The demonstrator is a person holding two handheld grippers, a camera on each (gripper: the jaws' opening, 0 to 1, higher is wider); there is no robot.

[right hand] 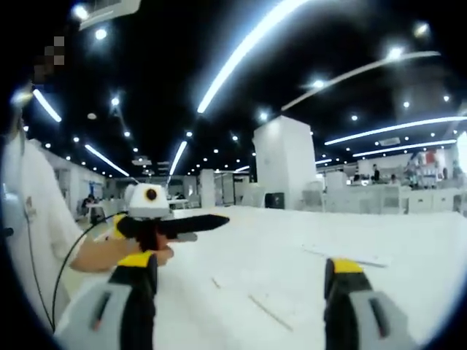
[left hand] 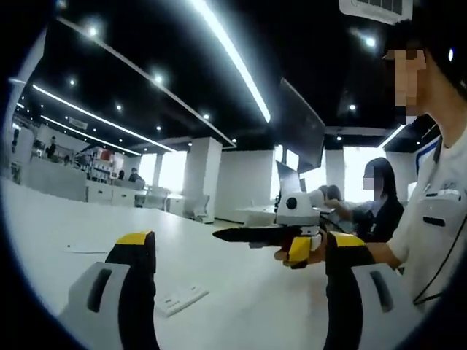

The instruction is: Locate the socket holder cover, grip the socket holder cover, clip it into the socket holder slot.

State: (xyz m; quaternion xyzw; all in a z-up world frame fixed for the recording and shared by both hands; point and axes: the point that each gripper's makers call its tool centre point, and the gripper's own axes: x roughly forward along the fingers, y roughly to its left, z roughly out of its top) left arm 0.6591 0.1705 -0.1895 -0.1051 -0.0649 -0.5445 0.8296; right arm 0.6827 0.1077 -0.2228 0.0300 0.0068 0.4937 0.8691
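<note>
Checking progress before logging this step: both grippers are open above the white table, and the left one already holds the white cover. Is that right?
Not quite. In the left gripper view the left gripper is open with nothing between its jaws; the flat white cover-like piece lies on the white table in front of it. The right gripper is open, as you said.

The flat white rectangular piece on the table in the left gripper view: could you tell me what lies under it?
The flat white rectangular piece lies directly on the bare white table. Its underside is hidden.

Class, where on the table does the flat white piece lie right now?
In the left gripper view, the flat white piece lies on the white table, just right of the left tongs' left jaw.
</note>
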